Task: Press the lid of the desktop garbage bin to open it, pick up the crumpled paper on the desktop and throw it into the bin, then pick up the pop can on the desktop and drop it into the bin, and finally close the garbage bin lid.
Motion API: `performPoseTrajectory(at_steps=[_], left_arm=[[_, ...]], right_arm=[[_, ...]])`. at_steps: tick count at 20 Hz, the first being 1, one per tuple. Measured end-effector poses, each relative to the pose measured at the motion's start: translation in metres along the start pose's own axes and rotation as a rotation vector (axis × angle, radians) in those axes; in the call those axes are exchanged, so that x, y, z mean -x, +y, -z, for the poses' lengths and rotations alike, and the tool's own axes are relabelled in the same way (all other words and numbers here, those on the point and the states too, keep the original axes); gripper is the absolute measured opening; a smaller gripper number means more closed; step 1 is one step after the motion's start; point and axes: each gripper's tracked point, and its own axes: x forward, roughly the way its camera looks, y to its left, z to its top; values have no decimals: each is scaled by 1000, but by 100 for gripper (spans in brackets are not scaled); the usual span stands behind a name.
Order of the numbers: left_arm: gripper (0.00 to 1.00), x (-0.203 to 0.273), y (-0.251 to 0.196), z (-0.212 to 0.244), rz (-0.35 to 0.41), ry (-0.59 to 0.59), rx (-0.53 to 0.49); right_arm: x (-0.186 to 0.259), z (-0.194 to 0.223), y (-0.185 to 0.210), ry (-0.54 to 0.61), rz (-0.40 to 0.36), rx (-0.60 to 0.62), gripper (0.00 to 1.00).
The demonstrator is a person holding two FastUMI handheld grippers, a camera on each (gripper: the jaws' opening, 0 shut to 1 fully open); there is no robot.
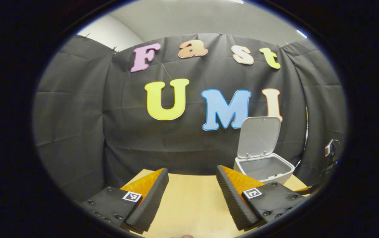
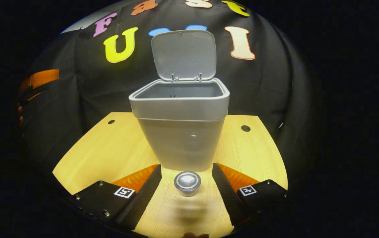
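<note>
Between the two fingers of the right gripper (image 2: 187,180), in the right gripper view, stands the pop can (image 2: 187,182), upright on the wooden desktop (image 2: 103,145), seen mostly from above so that its shiny round top shows and little of its wall. The fingers are spread wide, one on each side of the can, and neither touches it. A can like this is likely thin metal: light, smooth and rather slippery, stiff enough if full but easy to dent if empty, and which it is cannot be told. The sensible hold would be across the round wall, about the middle of its height, with the ridged pads square to it, so that it does not squirt out or tip. A moderate squeeze should do.

Just behind the can stands the garbage bin (image 2: 181,138), grey, tapering toward its foot, with its lid (image 2: 184,54) swung up on the rear hinges, so the mouth is open to receive the can. No crumpled paper lies on the desktop where it can be seen, so that part is probably done; the inside of the bin is hidden from this low angle.

In the left gripper view the left gripper (image 1: 192,185) is held over the desktop with its fingers wide apart and nothing between them, well away from the bin, which stands off to its right.
</note>
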Motion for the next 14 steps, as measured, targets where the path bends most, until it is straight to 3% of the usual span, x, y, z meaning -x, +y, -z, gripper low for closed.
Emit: performPoseTrajectory(at_steps=[14], left_arm=[[100, 21, 57, 20, -137, 40, 16]], right_arm=[[-57, 56, 2, 159, -8, 40, 99]])
